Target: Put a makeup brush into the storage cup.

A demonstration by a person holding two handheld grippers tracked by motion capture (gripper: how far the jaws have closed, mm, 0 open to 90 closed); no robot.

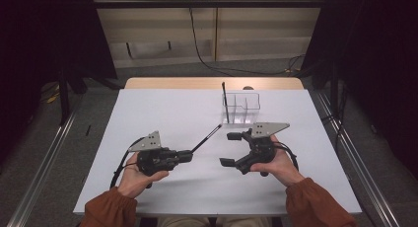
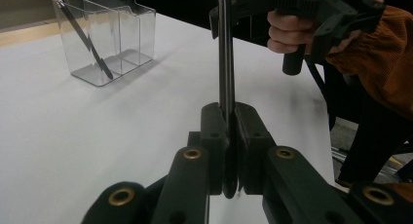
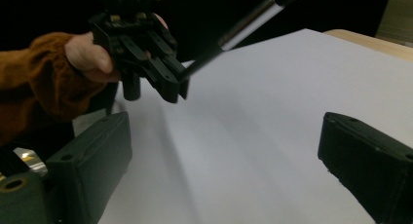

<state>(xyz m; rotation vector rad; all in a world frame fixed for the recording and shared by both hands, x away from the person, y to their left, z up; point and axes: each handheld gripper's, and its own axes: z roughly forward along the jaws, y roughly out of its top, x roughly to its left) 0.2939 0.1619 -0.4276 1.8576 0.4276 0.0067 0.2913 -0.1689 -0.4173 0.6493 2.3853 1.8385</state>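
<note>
While I watch from the high view, both grippers sit over the near half of the table.

Left gripper [image 1: 190, 155]: I have its jaws clamped tight on one end of a thin dark pen [image 1: 207, 137]; in the left gripper view the pen [image 2: 225, 53] rises straight out from between the closed pads.

Pen position: held clear of the table [image 1: 162, 108], slanting from the left gripper toward the far right, its free end near the middle of the table, just short of the organizer.

Right gripper [image 1: 228, 149]: I have its jaws spread wide with nothing between them; in the right gripper view bare table lies in the gap. It sits right of the pen, near but not touching.

Organizer [image 1: 242, 107]: clear, with several compartments, standing near the far edge, right of centre.

Second pen [image 1: 224, 101]: upright and leaning in the organizer's left end compartment; in the left gripper view it [image 2: 83, 34] slants across that compartment.

Hands: left hand [image 1: 135, 173] and right hand [image 1: 281, 164] each grip a handle; orange sleeves enter from the near edge.
</note>
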